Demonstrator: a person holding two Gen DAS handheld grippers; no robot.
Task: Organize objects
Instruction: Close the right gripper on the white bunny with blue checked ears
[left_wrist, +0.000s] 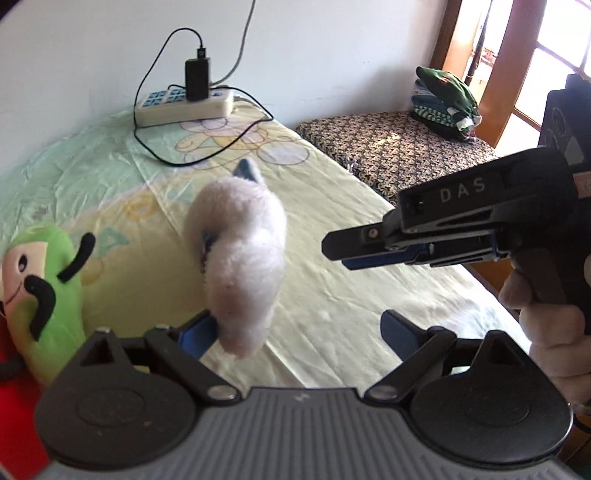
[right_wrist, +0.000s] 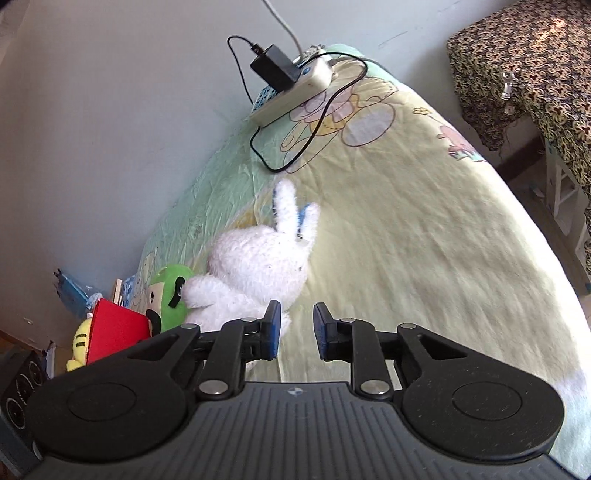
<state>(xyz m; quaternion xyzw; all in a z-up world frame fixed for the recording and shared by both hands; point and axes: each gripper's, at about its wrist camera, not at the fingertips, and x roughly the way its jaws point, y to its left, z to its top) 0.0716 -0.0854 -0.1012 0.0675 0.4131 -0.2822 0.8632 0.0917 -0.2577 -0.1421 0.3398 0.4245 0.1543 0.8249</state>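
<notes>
A white plush rabbit (left_wrist: 240, 258) lies on the pale yellow bed sheet (left_wrist: 332, 295), its blue-lined ears pointing away. My left gripper (left_wrist: 297, 332) is open wide; the rabbit's near end rests against the left fingertip (left_wrist: 199, 332), while the right pad stands clear of it. A green plush (left_wrist: 40, 288) with black arms lies to the left. A hand (left_wrist: 546, 321) holds my right gripper (left_wrist: 332, 247) above the sheet, right of the rabbit. In the right wrist view the right gripper (right_wrist: 297, 328) shows a narrow empty gap, with the rabbit (right_wrist: 258, 273) just left of it.
A power strip (right_wrist: 295, 92) with a black charger (right_wrist: 275, 72) and looping cable lies at the far end by the wall. A red object (right_wrist: 114, 332) and yellow plush (right_wrist: 79, 343) sit beside the green plush (right_wrist: 170, 295). A patterned bench (left_wrist: 399, 147) holds folded clothes (left_wrist: 447, 99).
</notes>
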